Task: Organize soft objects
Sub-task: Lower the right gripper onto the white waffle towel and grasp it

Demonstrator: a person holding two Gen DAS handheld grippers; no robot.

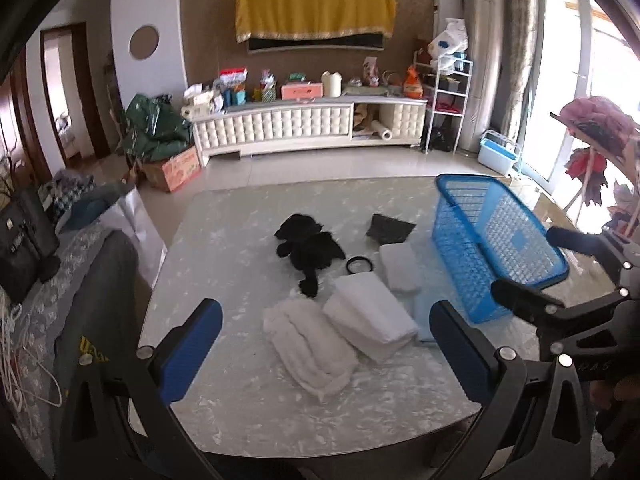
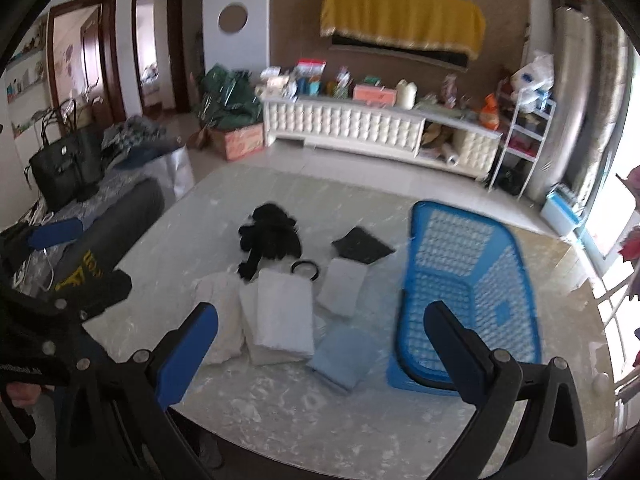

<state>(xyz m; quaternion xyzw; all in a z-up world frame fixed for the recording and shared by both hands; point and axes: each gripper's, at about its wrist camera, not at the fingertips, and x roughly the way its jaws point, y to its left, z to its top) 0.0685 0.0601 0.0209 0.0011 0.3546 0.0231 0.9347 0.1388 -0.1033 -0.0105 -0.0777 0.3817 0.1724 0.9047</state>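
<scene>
judging by the layout, you've hardly begun: blue basket (image 1: 500,240) holds nothing visible, while white towels (image 1: 370,318), blue cloth (image 2: 344,356) and black plush (image 1: 308,248) lie beside it on the table (image 1: 240,400). left gripper (image 1: 326,354) and right gripper (image 2: 320,356) hover above, fingers spread wide, gripping nothing.

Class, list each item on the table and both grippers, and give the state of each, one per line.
Left gripper: open, holding nothing.
Right gripper: open, holding nothing.
Blue basket: on the table, nothing visible inside.
Black plush toy: lying flat, loose.
Fluffy white towel: folded.
White towel: folded.
Small white cloth: folded.
Light blue cloth: folded, beside the basket.
Dark cloth: lying flat.
Black ring: lying flat.
</scene>
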